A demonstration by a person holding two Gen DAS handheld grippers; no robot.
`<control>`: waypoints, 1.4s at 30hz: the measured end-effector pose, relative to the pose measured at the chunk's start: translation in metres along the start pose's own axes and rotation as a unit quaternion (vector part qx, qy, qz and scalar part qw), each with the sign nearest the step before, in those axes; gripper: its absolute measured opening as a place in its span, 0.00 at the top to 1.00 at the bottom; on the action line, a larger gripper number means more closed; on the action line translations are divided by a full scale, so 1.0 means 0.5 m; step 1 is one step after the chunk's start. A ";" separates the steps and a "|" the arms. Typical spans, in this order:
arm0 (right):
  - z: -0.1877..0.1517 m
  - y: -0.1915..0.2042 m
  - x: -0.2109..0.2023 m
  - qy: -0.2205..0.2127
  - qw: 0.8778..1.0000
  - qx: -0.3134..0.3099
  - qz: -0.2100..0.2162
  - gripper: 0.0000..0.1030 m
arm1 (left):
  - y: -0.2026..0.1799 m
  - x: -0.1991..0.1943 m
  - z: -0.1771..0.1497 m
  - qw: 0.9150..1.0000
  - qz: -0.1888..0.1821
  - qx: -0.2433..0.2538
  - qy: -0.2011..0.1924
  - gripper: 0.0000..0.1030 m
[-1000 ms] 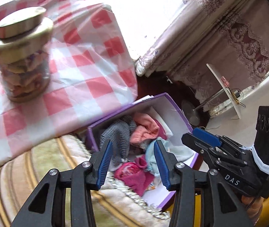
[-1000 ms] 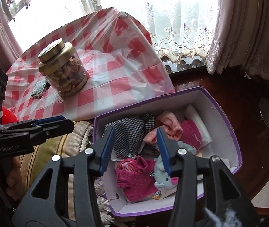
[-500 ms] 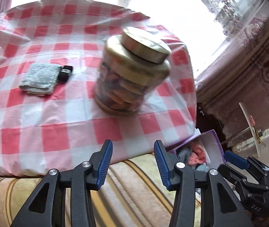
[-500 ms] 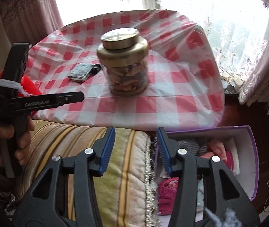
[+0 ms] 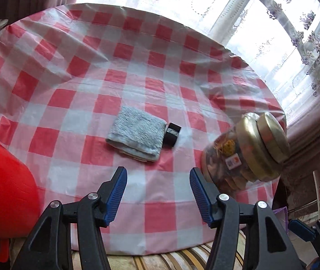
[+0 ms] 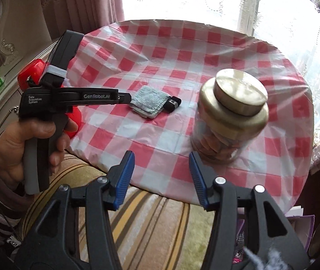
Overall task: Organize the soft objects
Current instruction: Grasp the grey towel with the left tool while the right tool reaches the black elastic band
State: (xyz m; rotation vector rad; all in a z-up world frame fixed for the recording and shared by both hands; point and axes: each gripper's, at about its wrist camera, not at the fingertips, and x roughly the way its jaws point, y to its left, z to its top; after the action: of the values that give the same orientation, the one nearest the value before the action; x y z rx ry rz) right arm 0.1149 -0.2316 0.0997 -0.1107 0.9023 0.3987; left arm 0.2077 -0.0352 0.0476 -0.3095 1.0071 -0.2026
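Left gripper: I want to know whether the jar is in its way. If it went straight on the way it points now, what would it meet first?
Probably the folded grey towel, past bare checked tablecloth. The left gripper holds nothing, its jaws opening. The jar stands right of that line, though depth is unclear.

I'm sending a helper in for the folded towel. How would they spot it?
On the round table's red-checked cloth, look left of the gold-lidded jar. The folded towel lies flat mid-table, pale blue-grey and fluffy, with a small black object touching its right edge.
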 end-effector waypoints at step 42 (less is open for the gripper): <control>0.250 -0.002 0.346 0.012 0.997 0.062 -0.034 0.32 | 0.092 0.268 0.097 0.996 0.028 0.076 0.045 0.84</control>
State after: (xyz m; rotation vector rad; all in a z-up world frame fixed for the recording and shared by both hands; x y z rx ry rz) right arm 0.3036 -0.1501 0.0419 -0.0329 0.9412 0.2777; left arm 0.3201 -0.0253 -0.0509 -0.1335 1.0808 -0.2422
